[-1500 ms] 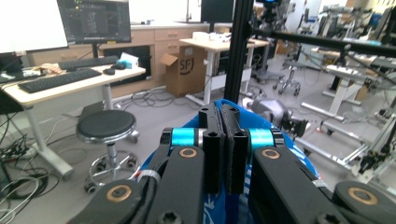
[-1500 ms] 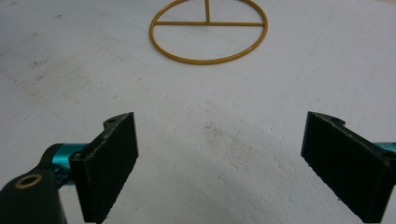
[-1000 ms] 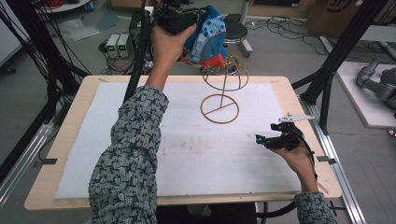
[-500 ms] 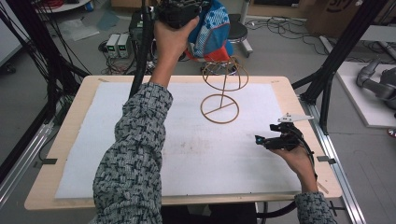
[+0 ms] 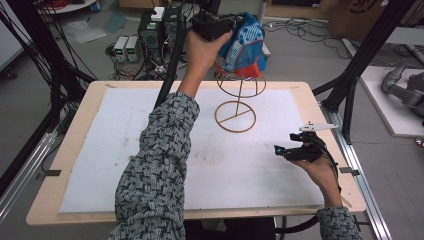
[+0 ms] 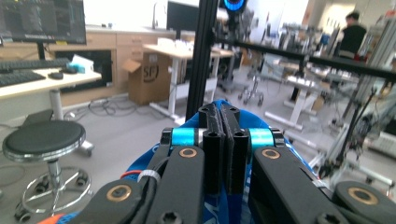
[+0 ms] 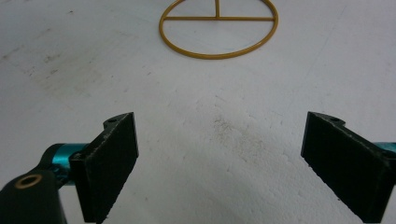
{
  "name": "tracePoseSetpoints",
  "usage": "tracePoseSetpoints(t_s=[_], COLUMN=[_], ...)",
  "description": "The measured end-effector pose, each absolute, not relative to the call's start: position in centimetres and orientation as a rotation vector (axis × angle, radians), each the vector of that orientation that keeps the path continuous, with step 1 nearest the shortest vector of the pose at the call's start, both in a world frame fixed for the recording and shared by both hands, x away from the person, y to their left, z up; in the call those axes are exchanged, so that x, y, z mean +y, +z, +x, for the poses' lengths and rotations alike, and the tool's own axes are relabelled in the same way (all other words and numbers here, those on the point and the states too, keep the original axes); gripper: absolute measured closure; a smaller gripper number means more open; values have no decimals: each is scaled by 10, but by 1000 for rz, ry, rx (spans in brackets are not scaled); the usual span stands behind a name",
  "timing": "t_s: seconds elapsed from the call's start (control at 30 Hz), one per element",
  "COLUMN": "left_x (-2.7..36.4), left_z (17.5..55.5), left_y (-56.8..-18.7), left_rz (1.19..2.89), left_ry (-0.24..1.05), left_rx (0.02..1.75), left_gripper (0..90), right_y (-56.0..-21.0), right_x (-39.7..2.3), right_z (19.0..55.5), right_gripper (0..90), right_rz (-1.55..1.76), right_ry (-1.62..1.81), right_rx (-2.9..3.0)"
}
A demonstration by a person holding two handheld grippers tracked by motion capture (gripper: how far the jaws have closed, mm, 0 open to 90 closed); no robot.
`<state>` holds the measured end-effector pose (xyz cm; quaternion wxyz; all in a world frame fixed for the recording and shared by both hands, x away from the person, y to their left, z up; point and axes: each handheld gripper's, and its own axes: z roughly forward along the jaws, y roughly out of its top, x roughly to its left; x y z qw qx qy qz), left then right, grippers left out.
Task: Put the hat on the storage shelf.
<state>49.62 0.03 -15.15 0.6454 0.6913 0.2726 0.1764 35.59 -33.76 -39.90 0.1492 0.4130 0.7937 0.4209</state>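
Stained white mat (image 5: pixel 100 150) amid cluttered workshop

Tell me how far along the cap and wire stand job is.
Done: the cap sits over the top ring of the gold wire stand. In hand: the left hand-held gripper is shut on it. Left: letting go. The right hand-held gripper rests open, holding nothing.

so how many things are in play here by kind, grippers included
grippers: 2 (left gripper, right gripper)
blue cap: 1
gold wire stand: 1
white mat: 1
total: 5
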Motion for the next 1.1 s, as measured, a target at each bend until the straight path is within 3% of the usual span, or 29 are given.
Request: tracePoseSetpoints(t_s=[0.33,1.1], left_x=[-13,-27], left_z=[497,509], left_y=[-169,-199], left_rz=[1776,2028], left_ry=[448,544], left_rx=[601,637], left_gripper=[878,852], right_y=[-399,-401], right_x=[-336,-335], right_z=[355,356], right_gripper=[108,108], right_rz=[1188,1180], right_ry=[1204,1194], right_rx=[2286,2303])
